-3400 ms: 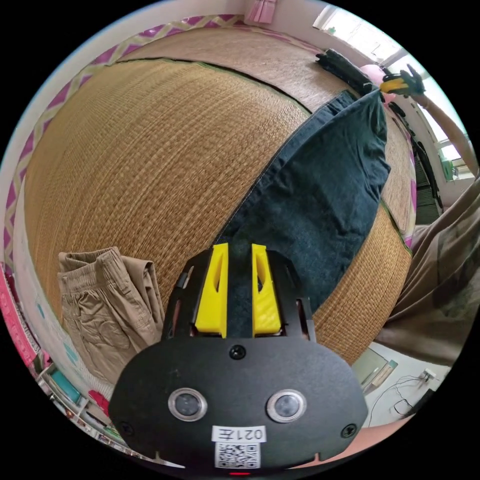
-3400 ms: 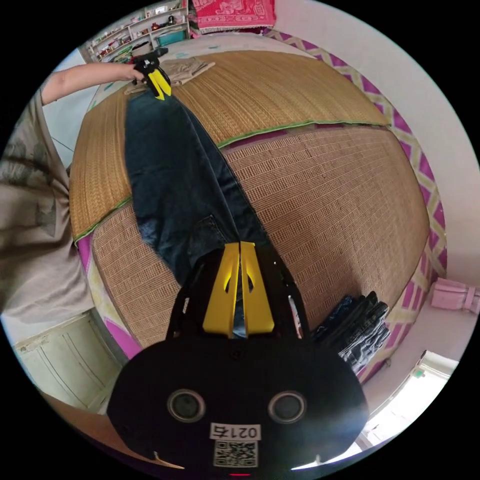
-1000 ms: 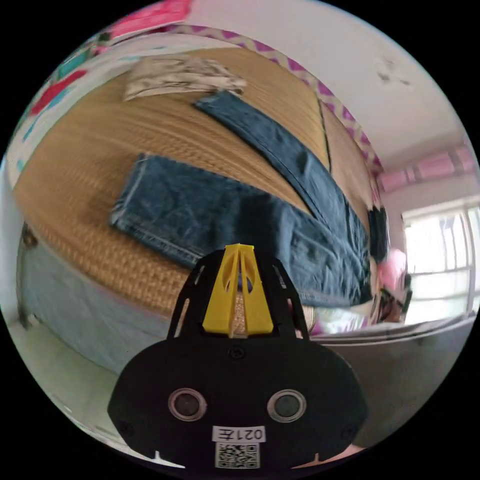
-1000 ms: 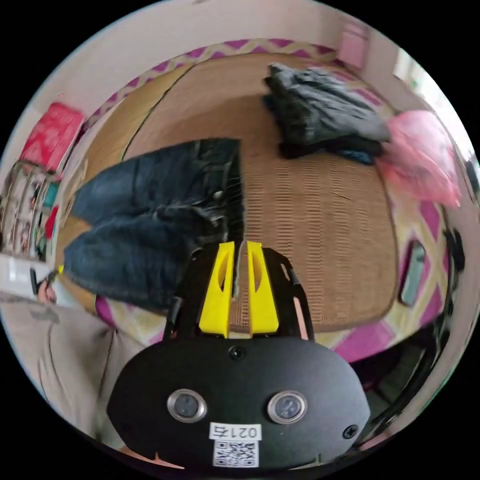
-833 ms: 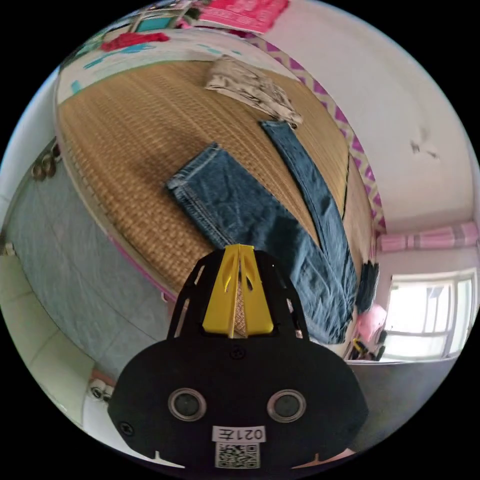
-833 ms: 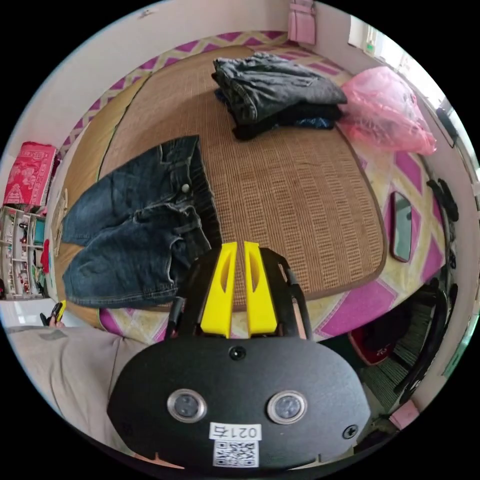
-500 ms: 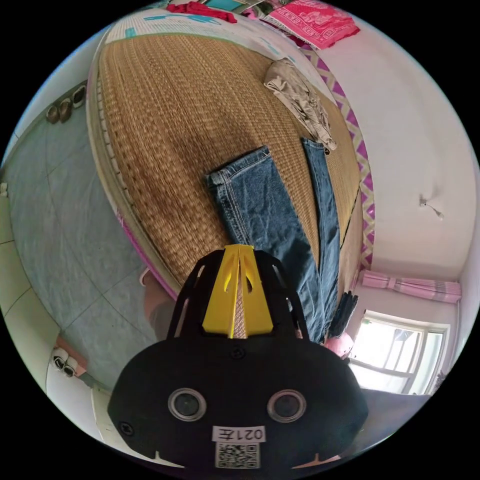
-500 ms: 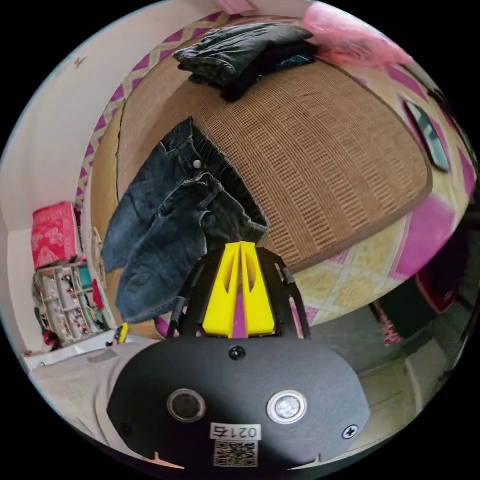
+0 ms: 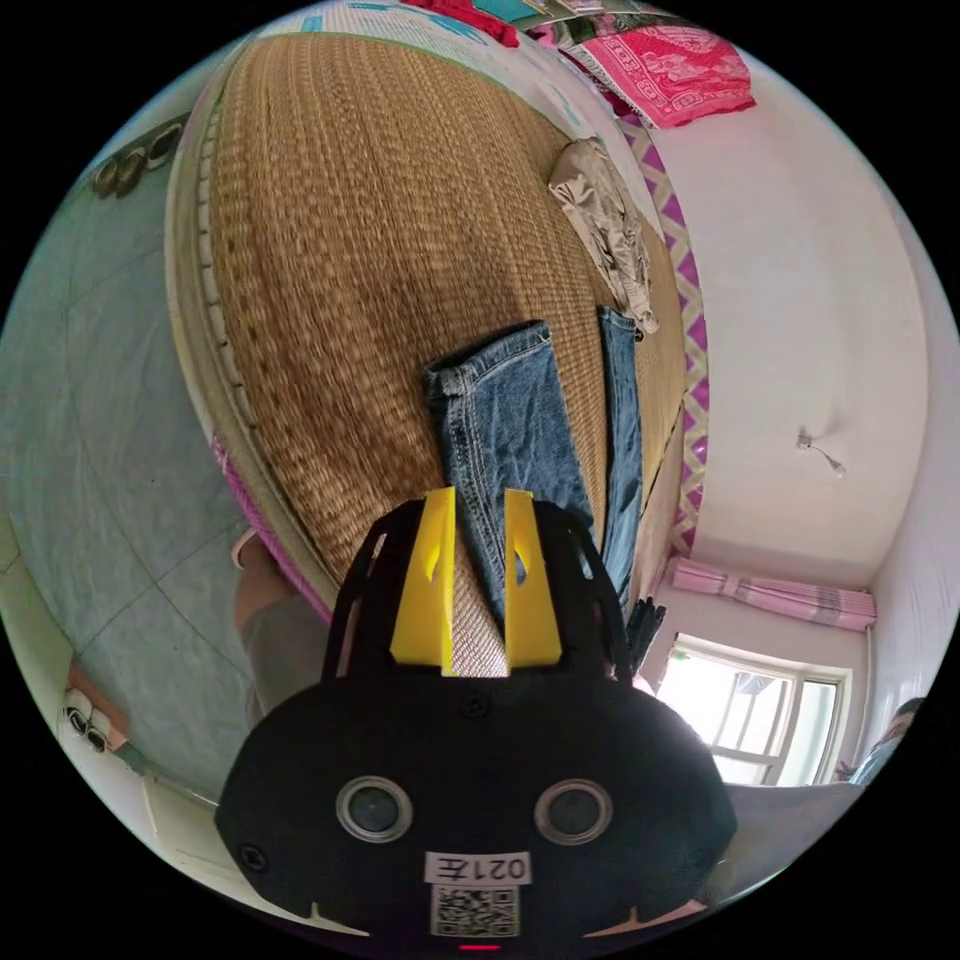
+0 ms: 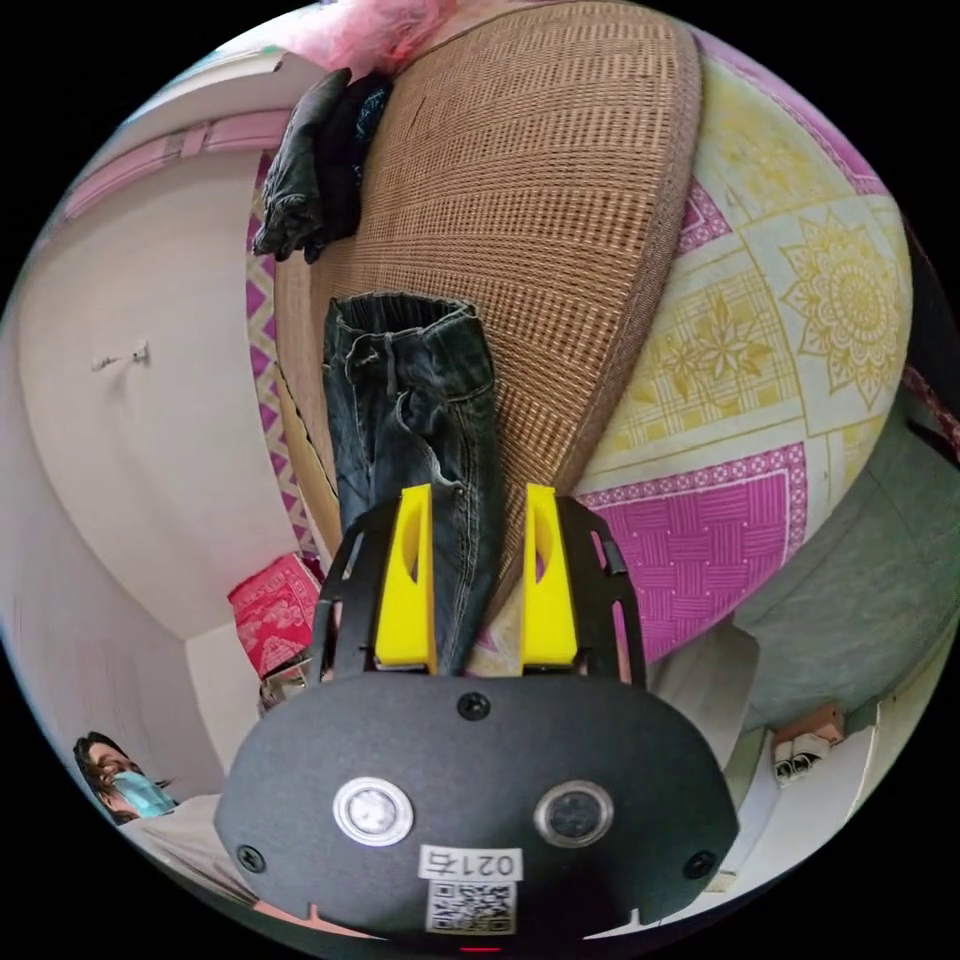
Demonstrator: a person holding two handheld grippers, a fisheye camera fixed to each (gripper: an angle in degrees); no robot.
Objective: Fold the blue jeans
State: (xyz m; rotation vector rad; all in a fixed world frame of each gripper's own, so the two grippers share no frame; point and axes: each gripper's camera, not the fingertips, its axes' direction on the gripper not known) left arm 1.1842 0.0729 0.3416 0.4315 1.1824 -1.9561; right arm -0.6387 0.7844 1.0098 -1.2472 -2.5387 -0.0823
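The blue jeans lie flat on the woven mat (image 9: 330, 250), their two legs spread apart. In the left gripper view the nearer leg (image 9: 510, 430) runs from its cuff down toward my left gripper (image 9: 478, 495), and the other leg (image 9: 622, 420) lies beside it. My left gripper is open, hovering over the leg's side edge. In the right gripper view the waistband (image 10: 400, 310) and hip part of the jeans (image 10: 425, 430) point at my right gripper (image 10: 478, 492). That gripper is open too, with the denim's side seam running between its jaws, not pinched.
Folded beige trousers (image 9: 605, 230) lie past the far cuff. A pile of dark clothes (image 10: 315, 160) and a pink bag (image 10: 370, 25) sit beyond the waistband. The patterned sheet (image 10: 780, 320) edges the mat, with tiled floor (image 9: 80, 350) below. A person (image 10: 120, 790) shows at the edge.
The jeans, held stretched by both shut grippers 3.4 s ago, now lie spread on the mat. In the last half second both grippers went from shut to open, and both cameras rolled.
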